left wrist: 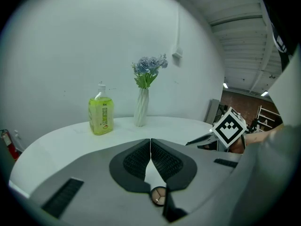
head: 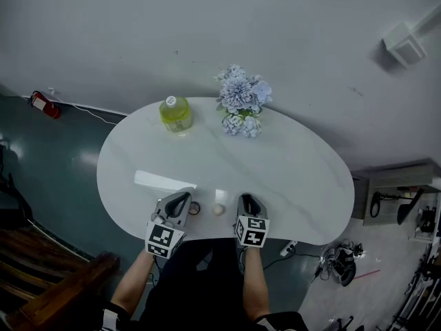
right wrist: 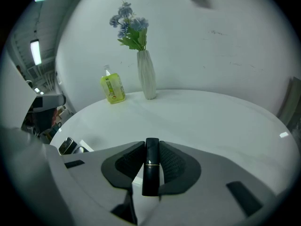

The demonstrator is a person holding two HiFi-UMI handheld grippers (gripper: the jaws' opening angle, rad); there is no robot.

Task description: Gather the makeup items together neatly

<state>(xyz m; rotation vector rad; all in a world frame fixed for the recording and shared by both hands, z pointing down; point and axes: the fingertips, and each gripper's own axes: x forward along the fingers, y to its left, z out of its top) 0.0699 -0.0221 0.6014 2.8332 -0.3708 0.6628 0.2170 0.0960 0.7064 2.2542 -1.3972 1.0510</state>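
Your right fingers (right wrist: 172,165) pinch the lipstick (right wrist: 151,167) lengthwise; the compact (head: 194,208) lies just left, beside your pressed-together left fingers (left wrist: 166,161).

In the head view the lipstick (right wrist: 151,166) held in the right tongs (head: 249,201) is hidden under their body. Below the left tongs (left wrist: 150,142), tips together, only part of a round compact (left wrist: 159,195) shows. The pale round thing (head: 219,209) between the two tongs is too small to identify
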